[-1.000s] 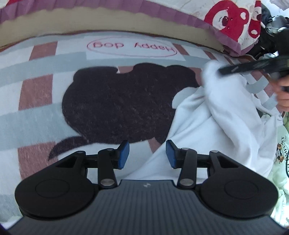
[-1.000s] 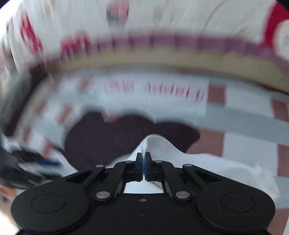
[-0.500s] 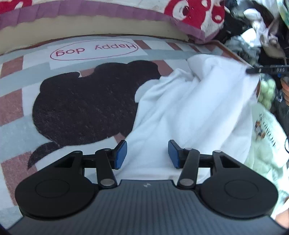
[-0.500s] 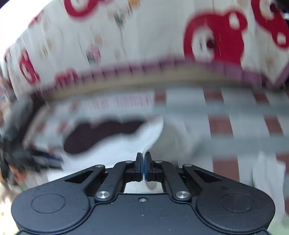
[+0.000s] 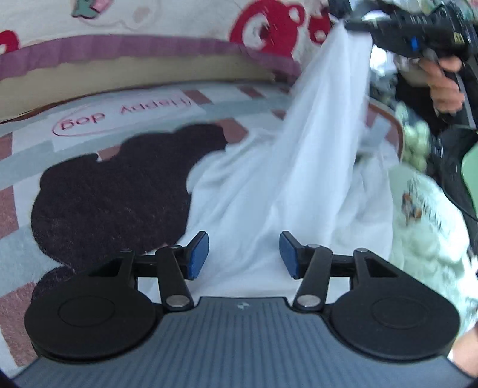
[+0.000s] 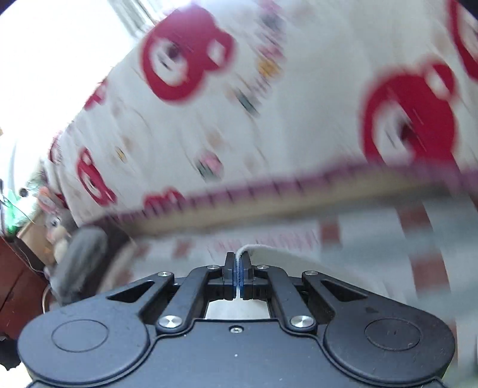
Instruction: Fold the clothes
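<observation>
A white garment point(image 5: 301, 167) lies partly on a rug and is pulled up into a tall peak at the upper right. My right gripper point(image 5: 352, 28) holds that peak, shut on the cloth's edge. In the right wrist view the same gripper point(image 6: 238, 270) pinches a thin white hem point(image 6: 251, 248) between its blue pads. My left gripper point(image 5: 243, 253) hovers low over the garment's near part. Its jaws are opening and nothing is pressed between them; the cloth lies beneath.
The rug point(image 5: 125, 185) shows a dark dog shape and "Happy dog" lettering. A bed cover with red bears point(image 5: 263, 27) rises behind it. A pale green printed garment point(image 5: 424, 221) lies at the right. A person's hand point(image 5: 445, 86) holds the right gripper. Clutter sits at far right.
The right gripper has lifted the white cloth's edge high, drawing it into a peak. The left gripper's jaws have widened, and its view has tilted up a little.
</observation>
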Tool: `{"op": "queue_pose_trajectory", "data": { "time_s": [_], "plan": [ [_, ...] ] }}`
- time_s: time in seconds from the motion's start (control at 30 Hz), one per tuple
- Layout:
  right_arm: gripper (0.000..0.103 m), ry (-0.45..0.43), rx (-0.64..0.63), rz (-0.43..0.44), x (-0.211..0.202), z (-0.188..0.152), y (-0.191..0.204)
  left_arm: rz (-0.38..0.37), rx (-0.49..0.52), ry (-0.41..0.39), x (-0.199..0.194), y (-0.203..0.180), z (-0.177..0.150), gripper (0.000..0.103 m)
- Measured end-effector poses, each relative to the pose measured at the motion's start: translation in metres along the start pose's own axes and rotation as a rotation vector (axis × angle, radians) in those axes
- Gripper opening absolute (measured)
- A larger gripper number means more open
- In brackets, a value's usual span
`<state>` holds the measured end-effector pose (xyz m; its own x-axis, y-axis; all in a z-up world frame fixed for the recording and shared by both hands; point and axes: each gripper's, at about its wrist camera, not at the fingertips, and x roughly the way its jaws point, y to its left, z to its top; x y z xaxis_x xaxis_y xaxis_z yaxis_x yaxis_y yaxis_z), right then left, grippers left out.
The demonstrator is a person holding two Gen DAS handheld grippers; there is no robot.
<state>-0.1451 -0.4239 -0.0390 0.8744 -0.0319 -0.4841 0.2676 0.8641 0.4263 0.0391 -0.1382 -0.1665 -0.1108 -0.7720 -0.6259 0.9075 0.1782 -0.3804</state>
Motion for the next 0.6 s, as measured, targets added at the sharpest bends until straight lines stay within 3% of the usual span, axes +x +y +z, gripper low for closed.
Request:
{"op": "queue_pose_trajectory", "data": {
  "time_s": [0.1, 0.17, 0.2, 0.23, 0.27, 0.37, 0.47, 0.53, 0.57, 0.6],
  "plan": [
    [0.004, 0.003, -0.086, 0.023, 0.031, 0.036, 0.020, 0.036, -0.052, -0.046, -0.004, 0.012, 0.004, 0.069],
    [0.004, 0.012, -0.130, 0.035, 0.054, 0.052, 0.030, 0.081, -0.087, -0.039, -0.002, 0.024, 0.006, 0.066],
    [0.004, 0.016, -0.147, 0.033, 0.063, 0.059, 0.036, 0.111, -0.104, -0.036, -0.001, 0.030, 0.007, 0.041],
    [0.004, 0.012, -0.161, 0.035, 0.072, 0.067, 0.040, 0.135, -0.118, -0.032, -0.002, 0.037, 0.009, 0.004],
    [0.004, 0.005, -0.175, 0.042, 0.080, 0.074, 0.045, 0.171, -0.139, -0.049, -0.007, 0.044, 0.012, 0.004],
    [0.004, -0.026, -0.222, 0.067, 0.107, 0.096, 0.060, 0.343, -0.200, -0.200, -0.047, 0.063, 0.022, 0.003],
    [0.004, -0.074, -0.293, 0.108, 0.143, 0.107, 0.082, 0.409, -0.409, -0.319, -0.085, 0.100, 0.017, 0.004],
    [0.005, -0.082, -0.344, 0.130, 0.177, 0.102, 0.098, 0.453, -0.579, -0.317, -0.092, 0.131, 0.004, 0.004],
    [0.008, -0.075, -0.366, 0.104, 0.197, 0.096, 0.104, 0.484, -0.640, -0.272, -0.085, 0.145, -0.005, 0.004],
    [0.022, -0.039, -0.376, 0.066, 0.217, 0.088, 0.107, 0.517, -0.695, -0.217, -0.076, 0.158, -0.015, 0.005]
  ]
}}
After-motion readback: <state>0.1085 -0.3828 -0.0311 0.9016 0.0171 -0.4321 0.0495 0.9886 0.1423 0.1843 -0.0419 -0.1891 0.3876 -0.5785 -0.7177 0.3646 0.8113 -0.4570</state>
